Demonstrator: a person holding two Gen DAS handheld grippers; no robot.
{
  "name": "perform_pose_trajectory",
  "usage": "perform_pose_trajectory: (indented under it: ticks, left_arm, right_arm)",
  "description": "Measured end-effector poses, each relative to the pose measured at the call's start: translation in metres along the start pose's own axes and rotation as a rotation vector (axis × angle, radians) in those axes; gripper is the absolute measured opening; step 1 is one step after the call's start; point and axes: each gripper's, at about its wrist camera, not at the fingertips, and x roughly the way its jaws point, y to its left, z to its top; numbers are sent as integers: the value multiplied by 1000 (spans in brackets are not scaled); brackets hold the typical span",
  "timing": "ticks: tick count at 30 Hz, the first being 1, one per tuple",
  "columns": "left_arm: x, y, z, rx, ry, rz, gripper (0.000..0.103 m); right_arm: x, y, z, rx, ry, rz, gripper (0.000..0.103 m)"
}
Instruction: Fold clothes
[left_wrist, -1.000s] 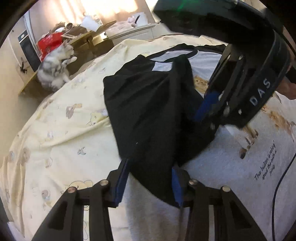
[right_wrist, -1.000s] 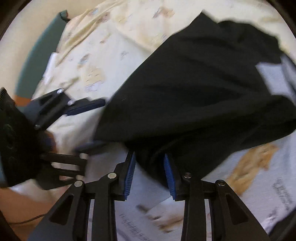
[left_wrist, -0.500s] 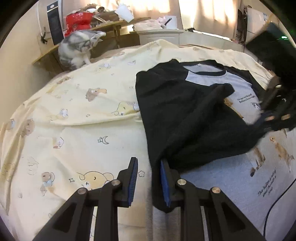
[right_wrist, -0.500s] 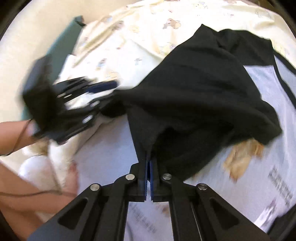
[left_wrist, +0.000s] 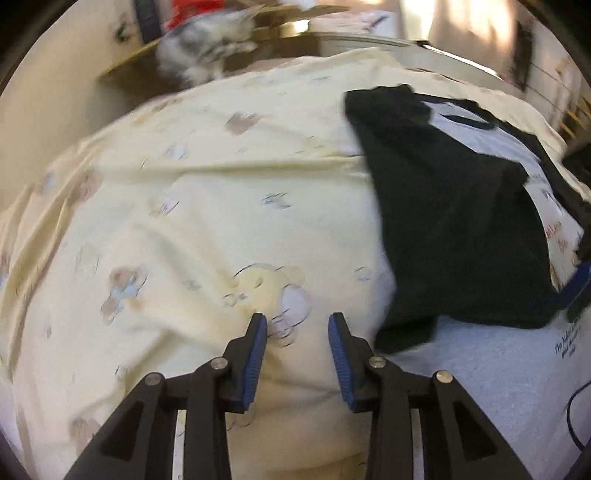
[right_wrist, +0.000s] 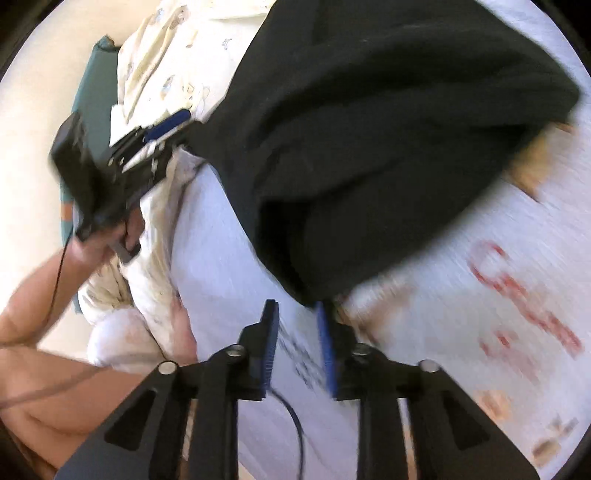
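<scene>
A grey T-shirt with black sleeves and printed lettering lies on a yellow cartoon-print bedsheet. Its black sleeve is folded across the grey body. My left gripper hangs over bare sheet left of the shirt, its jaws opening with nothing between them. In the right wrist view, my right gripper is just below the black sleeve. Its jaws are opening, the sleeve's tip lies at the right fingertip, and only grey shirt shows in the gap. The left gripper sits by the sleeve's far corner.
A grey cat sits on a wooden ledge beyond the bed. A person's arm holds the left gripper. A black cable runs over the shirt near me. A teal edge borders the bed.
Both grippers let go of the black sleeve, which now lies on the shirt. The right was shut on its hem half a second ago. The left slid off the shirt onto the sheet.
</scene>
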Motion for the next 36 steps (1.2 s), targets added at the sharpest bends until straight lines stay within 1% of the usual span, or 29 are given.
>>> perform_pose_trajectory:
  ticks: [1, 3, 4, 5, 6, 7, 8, 9, 10, 11, 13, 14, 15, 16, 17, 21, 24, 25, 27, 28, 29, 30, 32, 34, 36]
  left_arm:
    - [0, 3, -1, -2, 2, 4, 36]
    - [-5, 8, 0, -21, -7, 7, 36]
    - [-9, 11, 2, -39, -19, 5, 36]
    - [-15, 15, 8, -89, -38, -9, 36]
    - [-21, 18, 15, -139, -57, -25, 36]
    - [-28, 17, 25, -176, -80, -56, 37]
    - [-31, 11, 34, -174, -93, -76, 37]
    - [-34, -3, 44, -141, -108, -98, 38]
    - [-33, -17, 53, -97, -109, -102, 40]
    - [-28, -34, 60, -34, -97, -82, 41]
    - [-11, -59, 64, 63, -49, -27, 41]
    - [-2, -63, 60, 66, -4, -51, 41]
    - [7, -67, 56, 70, 42, -73, 41]
    - [12, -71, 48, 91, 84, -76, 41]
    - [17, -75, 39, 113, 123, -78, 41]
    - [-4, -97, -3, 296, 90, -55, 41]
    - [-13, -89, -10, 240, 126, -141, 43]
    - [-17, -85, -10, 220, 134, -172, 43]
    - [-33, -78, -2, 200, 108, -244, 43]
    - [-40, -76, 3, 212, 83, -218, 44]
    - [-44, -74, 8, 221, 55, -172, 46]
    - [-44, -69, 15, 209, 47, -149, 51]
    - [-45, -61, 30, 185, 32, -103, 51]
    - [-41, -59, 44, 185, 25, -77, 51]
    - [-36, -63, 62, 243, -4, -59, 51]
  right_arm:
    - [-6, 0, -7, -16, 10, -18, 32]
    - [-22, 1, -24, -82, 0, -124, 32]
    - [-35, 4, -30, -133, -46, -179, 35]
    - [-51, 7, -32, -182, -111, -218, 34]
    - [-66, 7, -30, -196, -193, -262, 34]
    - [-81, 5, -28, -206, -274, -304, 32]
    - [-95, -6, -23, -180, -336, -326, 31]
    - [-104, -16, -13, -144, -386, -340, 31]
    - [-106, -20, 0, -122, -415, -347, 30]
    - [-103, -22, 12, -108, -433, -357, 30]
    - [-83, -16, 39, -119, -432, -385, 30]
    - [-74, -14, 50, -128, -424, -400, 30]
    - [-70, -22, 53, -128, -392, -422, 30]
    - [-66, -30, 55, -130, -360, -444, 30]
    - [-63, -34, 52, -141, -341, -469, 27]
    - [-51, -49, 37, -185, -264, -566, 27]
    - [-64, -61, 19, -167, -248, -576, 27]
    - [-72, -64, 10, -157, -262, -546, 27]
    - [-89, -70, -9, -138, -299, -487, 28]
    - [-99, -72, -19, -130, -322, -458, 30]
    - [-110, -75, -30, -117, -353, -433, 30]
    - [-120, -78, -41, -105, -383, -411, 30]
    - [-135, -84, -59, -86, -418, -405, 30]
    - [-149, -95, -75, -49, -430, -423, 30]
    - [-161, -102, -81, -8, -443, -396, 30]
